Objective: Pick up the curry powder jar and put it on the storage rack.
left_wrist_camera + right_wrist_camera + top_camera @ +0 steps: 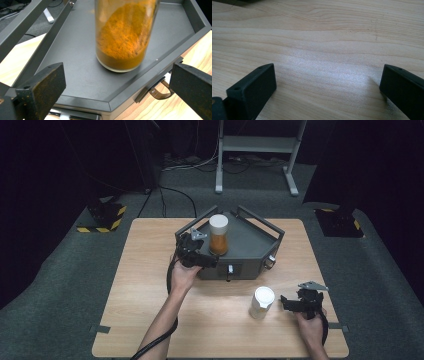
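So the jar of orange powder (218, 235) stands upright on the flat top of the dark grey angular tray (250, 240) at the back middle of the wooden table (140, 285), white lid on. The left gripper (199, 254) sits at the tray's near-left corner, jaws spread wide with nothing between them. In the left gripper view the jar (125, 35) is dead centre ahead of the pads, so I'd guess it's lined up that way for a straight grab around the glass body.

The right gripper (292, 303) rests low over the table's near-right part, jaws also wide apart and empty, bare wood in front of them. A white-lidded container (261, 302) stands just beside it to its left, not touching. Looks like that hand is just parked out of the way.
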The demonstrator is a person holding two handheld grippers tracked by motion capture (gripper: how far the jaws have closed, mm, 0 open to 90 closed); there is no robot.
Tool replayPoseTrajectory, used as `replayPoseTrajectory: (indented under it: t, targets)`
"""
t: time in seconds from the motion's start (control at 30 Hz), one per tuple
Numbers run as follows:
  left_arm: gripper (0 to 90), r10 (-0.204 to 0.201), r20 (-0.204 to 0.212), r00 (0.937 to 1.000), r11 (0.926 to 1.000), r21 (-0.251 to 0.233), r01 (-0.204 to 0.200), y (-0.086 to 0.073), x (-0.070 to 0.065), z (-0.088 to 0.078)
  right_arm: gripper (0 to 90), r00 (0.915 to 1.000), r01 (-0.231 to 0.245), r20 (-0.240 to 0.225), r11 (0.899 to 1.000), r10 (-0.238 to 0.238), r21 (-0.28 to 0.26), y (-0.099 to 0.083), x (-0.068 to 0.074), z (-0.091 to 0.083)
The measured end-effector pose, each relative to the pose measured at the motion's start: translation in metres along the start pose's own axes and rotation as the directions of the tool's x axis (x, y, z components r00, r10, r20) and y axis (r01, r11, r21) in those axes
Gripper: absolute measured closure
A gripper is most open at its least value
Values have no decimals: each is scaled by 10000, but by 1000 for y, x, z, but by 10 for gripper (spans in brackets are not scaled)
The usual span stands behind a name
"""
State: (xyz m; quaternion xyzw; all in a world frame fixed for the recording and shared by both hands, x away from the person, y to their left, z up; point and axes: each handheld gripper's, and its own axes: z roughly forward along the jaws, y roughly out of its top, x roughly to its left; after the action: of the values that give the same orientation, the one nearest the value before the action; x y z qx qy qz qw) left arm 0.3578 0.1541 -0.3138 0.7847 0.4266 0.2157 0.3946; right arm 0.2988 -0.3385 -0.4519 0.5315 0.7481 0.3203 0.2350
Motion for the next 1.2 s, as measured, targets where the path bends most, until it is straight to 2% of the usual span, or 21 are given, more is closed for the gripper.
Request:
replayPoseTrajectory:
  t: [0.37, 0.6, 0.97, 1.2]
  targets:
    - [13, 238, 5, 9997, 9997, -53, -238, -14, -8, -5, 0, 10000, 4, 0, 10000, -4, 0, 0, 0, 0]
    - [19, 52, 20, 10000, 9992, -394, -52, -30, -9, -12, 0, 10000, 4, -1, 10000, -4, 0, 0, 0, 0]
    - [26, 174, -118, 9998, 9978, -634, -181, -55, -16, -20, 0, 10000, 3, -2, 10000, -3, 0, 0, 0, 0]
    - [27, 334, -193, 9993, 9980, -534, -344, -65, -20, -22, 0, 10000, 3, -2, 10000, -3, 0, 0, 0, 0]
